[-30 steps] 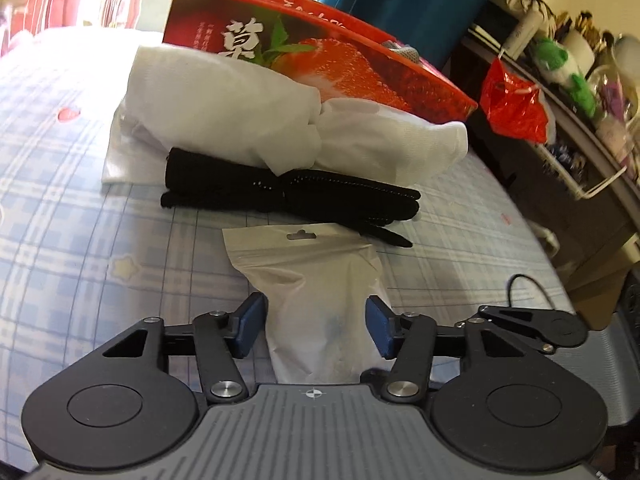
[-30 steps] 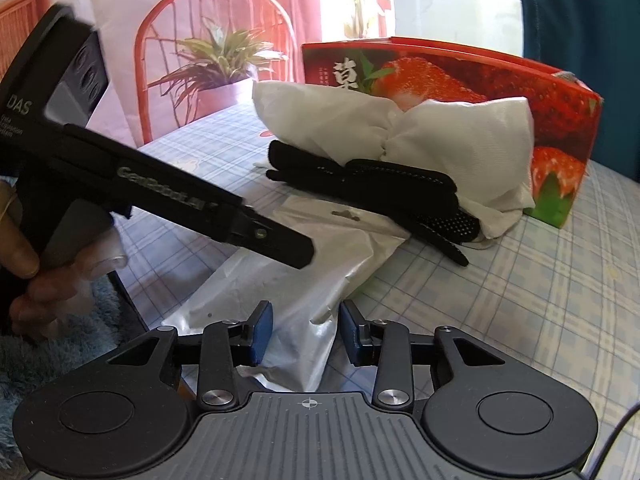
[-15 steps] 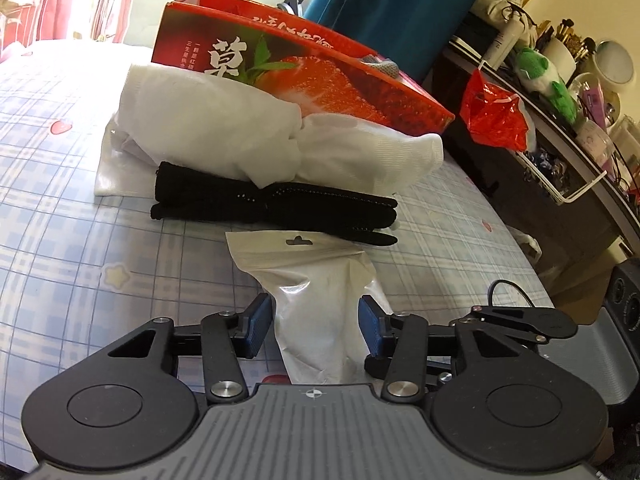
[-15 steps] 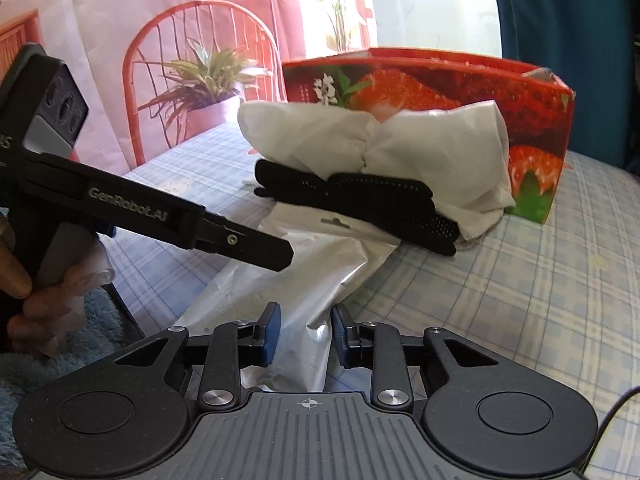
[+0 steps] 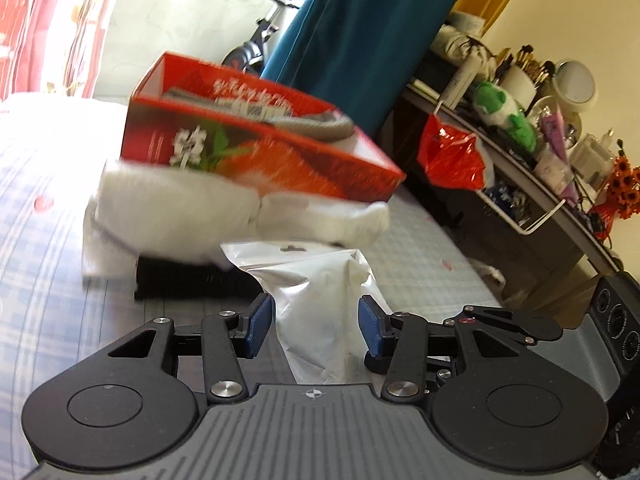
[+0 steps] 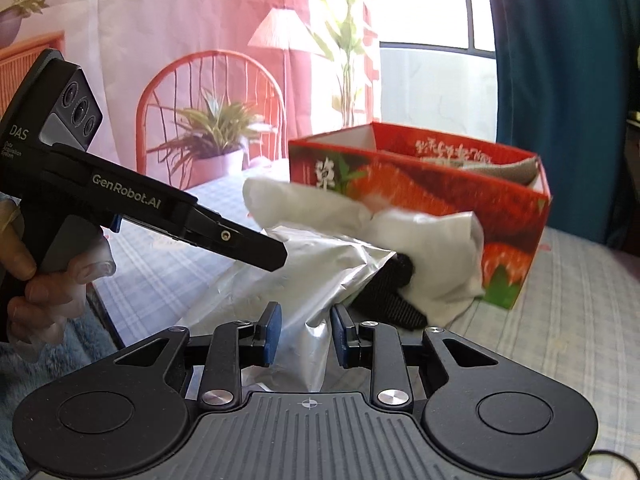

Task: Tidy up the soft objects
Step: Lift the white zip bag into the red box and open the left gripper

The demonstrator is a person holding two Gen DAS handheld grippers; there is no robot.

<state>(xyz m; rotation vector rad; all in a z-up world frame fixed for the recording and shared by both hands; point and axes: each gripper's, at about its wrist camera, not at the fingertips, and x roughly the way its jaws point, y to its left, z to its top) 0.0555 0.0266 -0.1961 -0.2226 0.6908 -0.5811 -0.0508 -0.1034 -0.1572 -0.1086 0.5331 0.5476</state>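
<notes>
A silvery-white plastic pouch (image 5: 316, 292) is held up off the table between both grippers. My left gripper (image 5: 316, 322) is closed on one end of it. My right gripper (image 6: 306, 330) is closed on the other end (image 6: 308, 280). The left gripper's body also shows in the right wrist view (image 6: 160, 216). Behind the pouch lie black gloves (image 5: 188, 280) and a white cloth bundle (image 5: 188, 208). A red strawberry box (image 5: 256, 152) stands behind them with a grey cloth (image 5: 320, 126) inside.
The table has a blue checked cloth (image 5: 40, 280). A cluttered shelf (image 5: 520, 148) with a red bag (image 5: 452, 156) stands at the right. A teal curtain (image 5: 360, 40) hangs behind. A red chair (image 6: 208, 92) and a potted plant (image 6: 216, 136) stand beyond the table.
Both grippers have risen with the pouch, which now hangs above the table in front of the gloves. The box's open top has come into view.
</notes>
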